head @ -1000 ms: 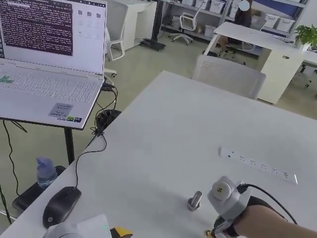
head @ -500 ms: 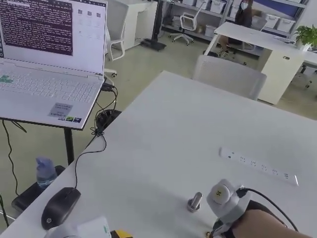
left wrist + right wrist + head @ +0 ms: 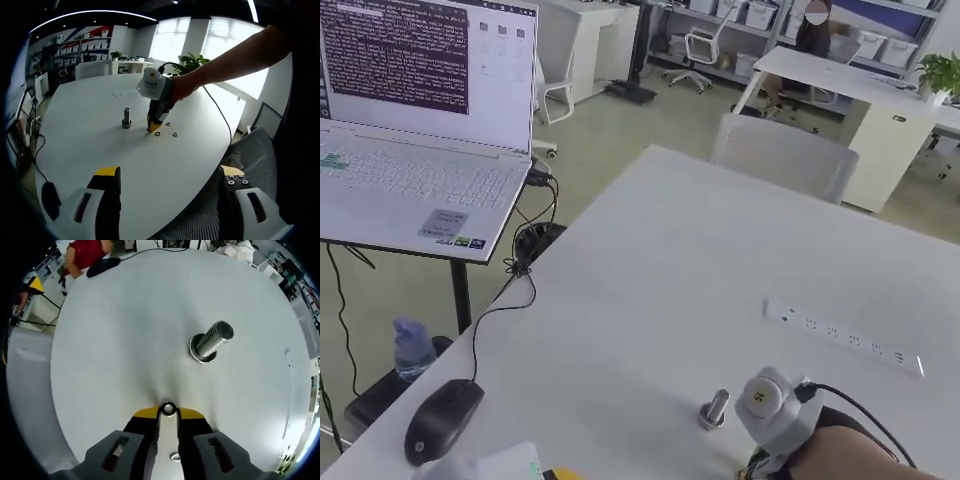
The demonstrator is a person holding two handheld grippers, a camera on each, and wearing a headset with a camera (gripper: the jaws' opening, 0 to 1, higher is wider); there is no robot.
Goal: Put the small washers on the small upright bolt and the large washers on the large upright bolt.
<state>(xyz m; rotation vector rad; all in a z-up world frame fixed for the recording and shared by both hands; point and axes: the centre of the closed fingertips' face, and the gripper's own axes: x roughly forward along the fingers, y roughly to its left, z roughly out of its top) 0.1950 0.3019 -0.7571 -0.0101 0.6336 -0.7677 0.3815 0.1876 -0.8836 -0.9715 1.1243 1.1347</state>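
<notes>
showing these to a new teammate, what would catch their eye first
The right hand-held gripper draws the eye first, its yellow tips closed around a washer on the white table, a little way from the upright bolt. In the left gripper view, more loose washers lie by those tips, and the left hand-held gripper stands wide open near the table's edge.

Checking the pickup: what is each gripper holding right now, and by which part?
The right gripper pinches a small silver metal washer by its outer edge, between the tips of its fingers. The left gripper is open, holding nothing.
</notes>
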